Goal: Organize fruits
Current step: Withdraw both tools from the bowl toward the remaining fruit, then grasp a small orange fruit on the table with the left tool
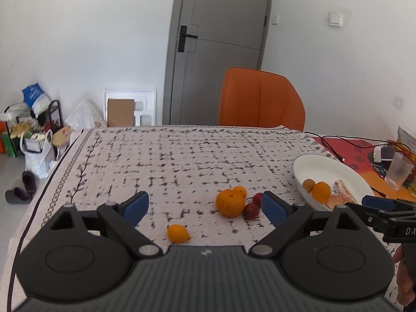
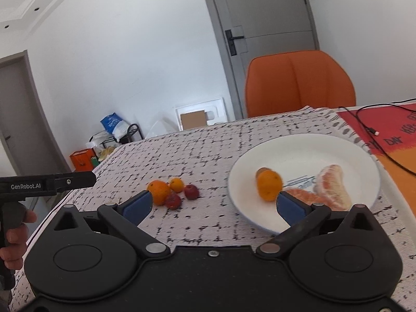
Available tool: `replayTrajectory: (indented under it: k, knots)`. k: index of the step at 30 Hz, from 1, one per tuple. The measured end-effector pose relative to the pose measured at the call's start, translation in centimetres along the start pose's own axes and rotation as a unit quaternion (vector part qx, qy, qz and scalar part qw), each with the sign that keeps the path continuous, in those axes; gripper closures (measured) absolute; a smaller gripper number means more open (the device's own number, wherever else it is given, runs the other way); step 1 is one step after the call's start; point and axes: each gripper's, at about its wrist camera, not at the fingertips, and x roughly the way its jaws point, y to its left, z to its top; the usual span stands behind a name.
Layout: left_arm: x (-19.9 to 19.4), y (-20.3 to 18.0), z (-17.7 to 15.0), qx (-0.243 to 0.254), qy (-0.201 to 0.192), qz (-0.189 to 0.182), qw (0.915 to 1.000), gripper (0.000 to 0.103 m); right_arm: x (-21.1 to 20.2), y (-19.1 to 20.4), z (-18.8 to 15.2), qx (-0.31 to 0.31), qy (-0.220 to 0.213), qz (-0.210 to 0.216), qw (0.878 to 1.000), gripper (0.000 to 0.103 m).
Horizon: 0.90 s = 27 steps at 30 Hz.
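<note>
A white plate [image 2: 299, 145] on the patterned tablecloth holds an orange [image 2: 269, 185], a smaller fruit behind it and peeled citrus segments [image 2: 331, 184]. The plate shows in the left wrist view [image 1: 325, 165] at the right. Left of the plate lie a large orange [image 1: 230, 202], a small orange [image 1: 239, 191], two small red fruits [image 1: 251, 210] and a lone small orange [image 1: 177, 233]. My left gripper [image 1: 205, 206] is open and empty above the loose fruit. My right gripper [image 2: 213, 205] is open and empty, between the plate and the loose fruit.
An orange chair [image 1: 261, 101] stands at the table's far side. A glass [image 1: 399, 170], cables and a red mat [image 2: 384, 127] lie to the right of the plate. Bags and a rack [image 1: 33, 130] stand on the floor at the left.
</note>
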Motion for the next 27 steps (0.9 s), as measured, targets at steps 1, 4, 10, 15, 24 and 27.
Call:
replayTrajectory:
  k: [1, 4, 10, 15, 24, 27]
  knots:
    - [0.0, 0.3, -0.1, -0.004, 0.001, -0.001, 1.0000, 0.011, 0.1, 0.2, 0.0, -0.002, 0.003, 0.003, 1.000, 0.000]
    - [-0.2, 1.0, -0.4, -0.006, 0.003, 0.006, 1.0000, 0.011, 0.6, 1.0, -0.1, -0.012, 0.009, 0.010, 1.000, 0.000]
    - [-0.5, 2.1, -1.1, -0.011, 0.002, 0.007, 0.9999, 0.011, 1.7, 2.2, -0.2, -0.027, 0.024, 0.018, 0.999, 0.000]
    - [-0.3, 2.8, -1.6, -0.019, 0.005, 0.005, 0.9998, 0.013, 2.5, 3.1, -0.2, -0.036, 0.034, 0.024, 0.998, 0.000]
    - [0.9, 3.8, -2.6, -0.026, 0.019, -0.003, 0.9995, 0.028, 4.3, 4.6, -0.3, -0.061, 0.054, 0.033, 0.996, 0.011]
    - [1.5, 3.9, -2.8, -0.026, 0.026, -0.008, 0.9993, 0.035, 5.0, 4.8, -0.4, -0.064, 0.061, 0.034, 0.996, 0.014]
